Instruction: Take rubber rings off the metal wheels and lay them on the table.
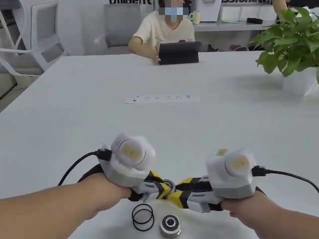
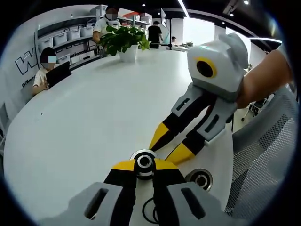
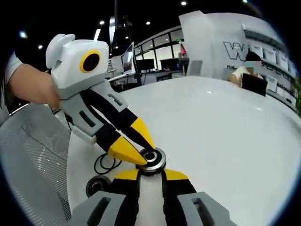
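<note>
A small metal wheel hangs just above the white table, between both grippers, which meet tip to tip. My left gripper is shut on it from the left. From the right, my right gripper is shut on the same wheel at its rim. Below them on the table lie loose black rubber rings. Beside the rings lies a second metal wheel.
A white power strip lies mid-table. A potted plant stands at the far right. A person sits at the far end with a tablet. A mesh chair is at the table's near edge.
</note>
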`<state>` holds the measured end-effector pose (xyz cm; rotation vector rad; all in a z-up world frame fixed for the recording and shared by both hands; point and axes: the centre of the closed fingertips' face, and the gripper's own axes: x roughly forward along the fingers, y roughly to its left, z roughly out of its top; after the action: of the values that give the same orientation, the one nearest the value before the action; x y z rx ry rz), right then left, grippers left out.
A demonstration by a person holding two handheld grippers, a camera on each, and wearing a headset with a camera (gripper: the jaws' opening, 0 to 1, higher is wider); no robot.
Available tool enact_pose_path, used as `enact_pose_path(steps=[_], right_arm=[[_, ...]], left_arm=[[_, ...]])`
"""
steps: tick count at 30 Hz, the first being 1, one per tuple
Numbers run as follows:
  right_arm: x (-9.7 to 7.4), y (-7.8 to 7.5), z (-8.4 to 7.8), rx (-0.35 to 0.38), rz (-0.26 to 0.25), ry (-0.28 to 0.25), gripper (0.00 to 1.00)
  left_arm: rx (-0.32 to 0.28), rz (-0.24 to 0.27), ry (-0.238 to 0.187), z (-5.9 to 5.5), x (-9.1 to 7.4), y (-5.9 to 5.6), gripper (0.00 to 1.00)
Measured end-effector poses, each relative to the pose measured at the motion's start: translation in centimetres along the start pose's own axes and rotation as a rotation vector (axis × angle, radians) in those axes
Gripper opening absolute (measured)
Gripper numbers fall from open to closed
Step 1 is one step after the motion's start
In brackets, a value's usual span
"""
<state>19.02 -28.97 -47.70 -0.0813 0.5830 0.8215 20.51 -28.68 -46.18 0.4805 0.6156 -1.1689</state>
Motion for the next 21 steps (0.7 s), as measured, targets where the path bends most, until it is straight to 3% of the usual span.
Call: enact_pose_path(steps=[14, 21], right_arm=[[-0.32, -0.15, -0.2, 0.031, -0.008, -0.011, 0.01], [-0.47, -0.47, -0.18, 0.087, -0.017, -0.023, 0.0]], left_arm=[[-0.008, 0.006, 0.004, -0.02, 0.01, -0.01, 0.07], [-0.005, 0.011, 0.003, 0.0, 0.0, -0.05, 0.07]])
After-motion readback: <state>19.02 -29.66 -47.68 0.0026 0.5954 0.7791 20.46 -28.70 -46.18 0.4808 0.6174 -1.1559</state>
